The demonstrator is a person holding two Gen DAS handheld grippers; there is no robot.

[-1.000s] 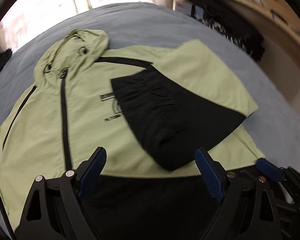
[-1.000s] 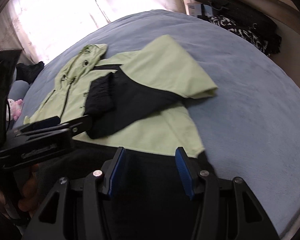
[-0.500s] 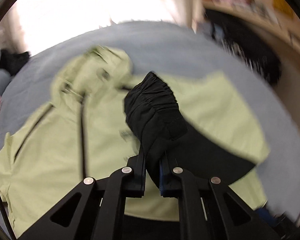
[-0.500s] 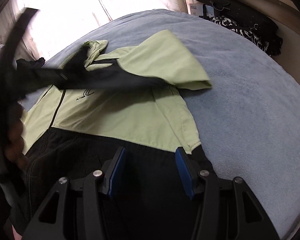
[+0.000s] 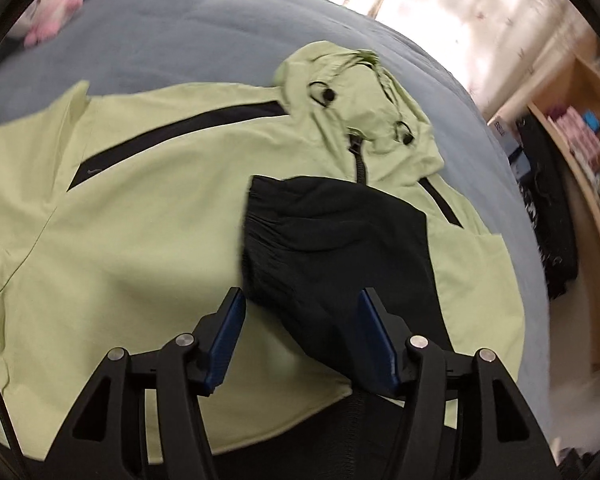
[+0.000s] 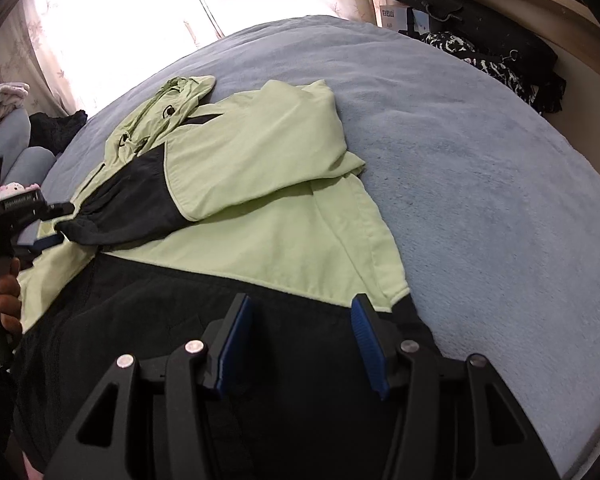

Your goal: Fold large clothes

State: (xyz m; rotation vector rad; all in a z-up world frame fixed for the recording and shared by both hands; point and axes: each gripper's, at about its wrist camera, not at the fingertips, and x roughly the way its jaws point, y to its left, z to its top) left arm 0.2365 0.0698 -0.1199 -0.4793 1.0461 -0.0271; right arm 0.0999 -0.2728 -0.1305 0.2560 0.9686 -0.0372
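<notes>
the jacket (image 5: 148,216) lies front-up and spread across the grey-blue bed (image 6: 480,168), hood (image 5: 352,80) toward the window. one sleeve (image 6: 240,152) is folded across the chest, its black cuff (image 5: 324,240) resting near the zip.

the left gripper (image 5: 302,336) hangs just over that cuff with its jaws apart and nothing between them. the right gripper (image 6: 300,340) hovers over the black hem band (image 6: 180,320), also spread wide and holding nothing.

the fabric looks thin, light and limp, probably a slick shell, so it will likely slide on itself and sag when lifted. the gathered cuff and the thicker hem band look like the surest places to pinch. the other sleeve (image 5: 24,132), lying out flat toward the far side, seems to be the next part to fold in, best taken at its end.
</notes>
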